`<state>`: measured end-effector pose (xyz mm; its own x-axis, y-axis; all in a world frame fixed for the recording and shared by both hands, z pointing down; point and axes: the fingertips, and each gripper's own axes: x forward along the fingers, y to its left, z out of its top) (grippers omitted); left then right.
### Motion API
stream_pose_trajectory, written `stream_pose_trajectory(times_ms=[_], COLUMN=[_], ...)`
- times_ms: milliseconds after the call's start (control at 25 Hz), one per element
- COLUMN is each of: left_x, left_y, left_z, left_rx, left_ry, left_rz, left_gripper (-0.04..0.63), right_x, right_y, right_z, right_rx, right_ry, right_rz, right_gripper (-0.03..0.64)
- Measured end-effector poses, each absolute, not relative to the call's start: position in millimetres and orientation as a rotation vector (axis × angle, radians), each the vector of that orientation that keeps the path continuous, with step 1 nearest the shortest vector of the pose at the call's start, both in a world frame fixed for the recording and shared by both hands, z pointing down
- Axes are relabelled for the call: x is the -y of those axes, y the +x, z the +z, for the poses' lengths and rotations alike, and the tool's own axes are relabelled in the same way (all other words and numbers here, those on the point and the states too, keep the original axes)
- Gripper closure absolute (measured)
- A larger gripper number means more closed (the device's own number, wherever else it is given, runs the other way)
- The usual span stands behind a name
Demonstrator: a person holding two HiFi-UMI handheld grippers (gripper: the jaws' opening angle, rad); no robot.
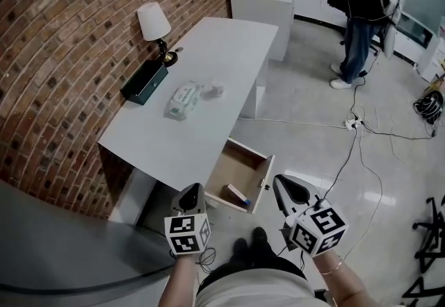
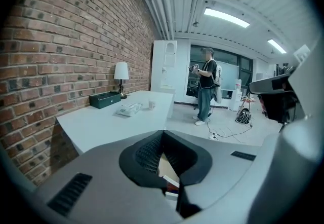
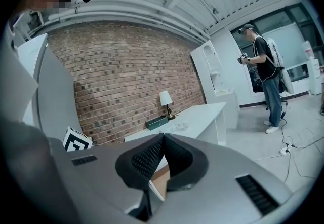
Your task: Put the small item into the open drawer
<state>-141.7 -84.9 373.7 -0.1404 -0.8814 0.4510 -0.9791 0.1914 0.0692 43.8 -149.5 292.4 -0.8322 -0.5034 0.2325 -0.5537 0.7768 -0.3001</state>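
Note:
A small white item lies on the white desk beside a pack of wipes. The desk's wooden drawer stands pulled out at the near end, with a small white and blue box inside. My left gripper hangs low in the head view, just left of the drawer. My right gripper is just right of it. Both point toward the desk, well short of the small item. Each is shut with nothing between its pads, as the left gripper and right gripper views show.
A lamp and a dark green box stand along the brick wall side of the desk. A person stands at the far right. Cables trail over the floor. A white cabinet stands beyond the desk.

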Motion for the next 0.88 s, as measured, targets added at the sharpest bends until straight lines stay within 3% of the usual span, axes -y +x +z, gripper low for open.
stream_pose_trajectory(times_ms=[880], left_x=[86.9], left_y=[-136.4], left_z=[367.5], left_rx=[2.073], left_ry=[1.776], left_rz=[0.321], left_gripper=[0.575], right_x=[156.8], right_y=[53.9], right_z=[297.1], right_rx=[2.795], right_ry=[0.909], right_rz=[0.500], right_gripper=[0.612])
